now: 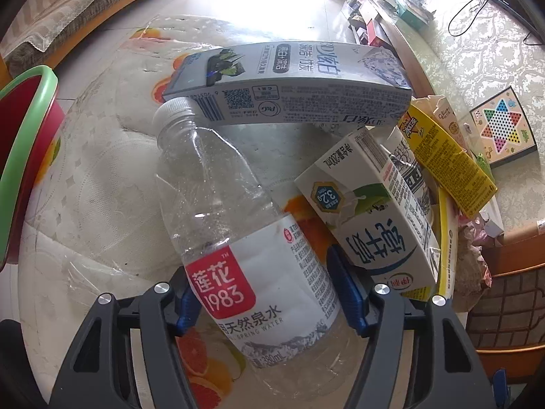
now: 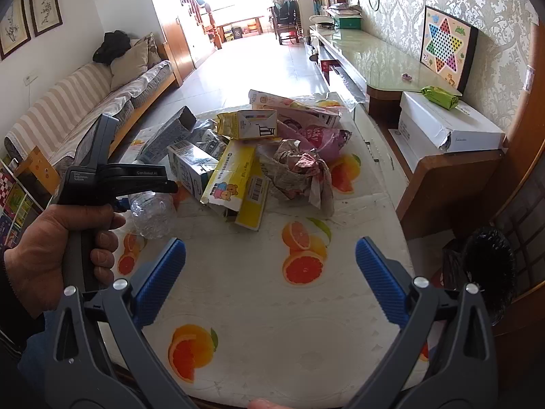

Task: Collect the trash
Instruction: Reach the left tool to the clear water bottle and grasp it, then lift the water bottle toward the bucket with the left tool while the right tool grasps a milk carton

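Bottle first: my left tongs [image 1: 265, 303] have their blue pads closed on the labelled belly of the empty water bottle [image 1: 238, 238], lying on the table [image 2: 272, 323] with its cap under the toothpaste box [image 1: 289, 81]; I should draw it back gently so the milk carton [image 1: 374, 225] alongside stays put. Right tongs [image 2: 270, 283] hang wide open, holding nothing; a bag-lined bin [image 2: 490, 272] waits beside the table.

Left wrist view looked steeply down, very close over the water bottle [image 1: 252, 238]. Right wrist view sat farther back, angled across the table [image 2: 306, 323] (room visible beyond). Both shared the bottle and trash pile [image 2: 259, 156].
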The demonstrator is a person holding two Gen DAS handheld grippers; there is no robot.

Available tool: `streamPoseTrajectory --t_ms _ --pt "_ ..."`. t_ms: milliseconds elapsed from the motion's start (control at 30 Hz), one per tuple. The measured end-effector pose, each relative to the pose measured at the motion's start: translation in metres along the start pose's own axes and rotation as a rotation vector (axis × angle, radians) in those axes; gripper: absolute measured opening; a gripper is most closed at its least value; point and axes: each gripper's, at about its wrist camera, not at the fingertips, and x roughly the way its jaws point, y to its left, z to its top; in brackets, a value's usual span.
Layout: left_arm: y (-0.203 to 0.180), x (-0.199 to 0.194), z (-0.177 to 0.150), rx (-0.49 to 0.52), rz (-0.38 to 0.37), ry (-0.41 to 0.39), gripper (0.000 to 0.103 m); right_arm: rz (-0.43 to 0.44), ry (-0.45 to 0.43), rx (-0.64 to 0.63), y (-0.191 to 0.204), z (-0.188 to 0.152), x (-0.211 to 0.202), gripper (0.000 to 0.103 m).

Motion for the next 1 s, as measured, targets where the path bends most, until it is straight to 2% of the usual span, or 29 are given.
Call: streamPoseTrajectory --t_ms 267,567,767,900,1000 --pt "0.035 -0.03 -0.009 0.061 0.031 -0.045 0.059 0.013 0.0 -0.054 0.017 0.007 0.005 0.098" --pt "0.074 -0.101 -0.029 0.151 0.048 -0.175 0.059 0.023 -0.009 -0.217 0.064 0.038 0.036 0.098" --pt "0.086 -0.136 -0.042 0.212 0.054 -0.24 0.059 0.03 -0.005 -0.378 0.109 0.059 0.069 0.098" --pt "0.101 -0.143 -0.048 0.199 0.03 -0.258 0.059 0.017 0.013 -0.484 0.137 0.067 0.099 0.098" --pt "0.113 -0.147 -0.053 0.171 0.004 -0.263 0.059 0.004 0.058 -0.535 0.148 0.068 0.126 0.098"
